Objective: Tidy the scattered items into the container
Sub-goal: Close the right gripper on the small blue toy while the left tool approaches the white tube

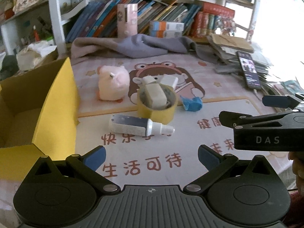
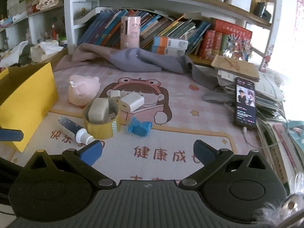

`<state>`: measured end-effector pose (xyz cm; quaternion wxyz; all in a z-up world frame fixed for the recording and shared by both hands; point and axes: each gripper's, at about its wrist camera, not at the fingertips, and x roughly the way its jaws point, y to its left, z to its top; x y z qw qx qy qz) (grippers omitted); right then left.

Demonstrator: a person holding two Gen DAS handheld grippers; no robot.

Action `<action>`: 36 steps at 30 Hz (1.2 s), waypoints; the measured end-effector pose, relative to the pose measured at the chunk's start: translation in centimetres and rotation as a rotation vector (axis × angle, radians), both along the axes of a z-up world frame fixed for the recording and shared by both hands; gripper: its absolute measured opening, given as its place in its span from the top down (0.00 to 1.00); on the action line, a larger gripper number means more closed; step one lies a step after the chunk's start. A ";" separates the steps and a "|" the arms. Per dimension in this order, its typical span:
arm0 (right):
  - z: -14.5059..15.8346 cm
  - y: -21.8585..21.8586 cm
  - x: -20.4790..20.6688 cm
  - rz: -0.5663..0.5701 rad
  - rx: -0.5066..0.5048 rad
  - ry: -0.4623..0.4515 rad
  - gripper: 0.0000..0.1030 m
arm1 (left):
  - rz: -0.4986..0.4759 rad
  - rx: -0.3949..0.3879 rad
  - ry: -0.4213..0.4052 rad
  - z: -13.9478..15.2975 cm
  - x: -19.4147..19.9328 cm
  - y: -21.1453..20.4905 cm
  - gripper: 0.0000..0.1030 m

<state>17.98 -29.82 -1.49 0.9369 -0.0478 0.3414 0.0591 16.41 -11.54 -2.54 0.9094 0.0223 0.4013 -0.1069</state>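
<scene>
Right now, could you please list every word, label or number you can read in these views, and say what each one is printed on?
"DAS": on the side of the right gripper, seen from the left wrist.
"生活可待": on the desk mat.
"快乐": on the mat, the rest hidden behind the spray bottle.
"健康成": on the mat's right part, continuing out of sight.
Book spines, the phone screen and the bottle label: too small or blurred to read.

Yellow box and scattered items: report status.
Left gripper open, empty. Right gripper open, empty. Spray bottle, tape roll, pink plush all outside yellow box. Nothing blocking.
</scene>
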 end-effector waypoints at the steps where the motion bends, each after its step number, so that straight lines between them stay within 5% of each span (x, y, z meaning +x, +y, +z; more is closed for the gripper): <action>1: -0.1 -0.1 0.5 0.009 0.003 0.005 0.00 | 0.014 0.002 0.006 -0.1 0.3 0.0 0.00; 17: -3.3 -0.9 8.6 0.122 0.029 0.103 0.11 | 0.194 0.039 0.080 -0.9 4.1 -0.4 0.00; 32: -6.3 -0.5 13.3 0.205 0.026 0.175 0.26 | 0.370 -0.033 0.147 -2.7 8.2 0.4 0.01; 36: -6.8 -0.1 13.9 0.223 0.032 0.202 0.29 | 0.416 -0.103 0.182 -3.4 9.3 0.9 0.14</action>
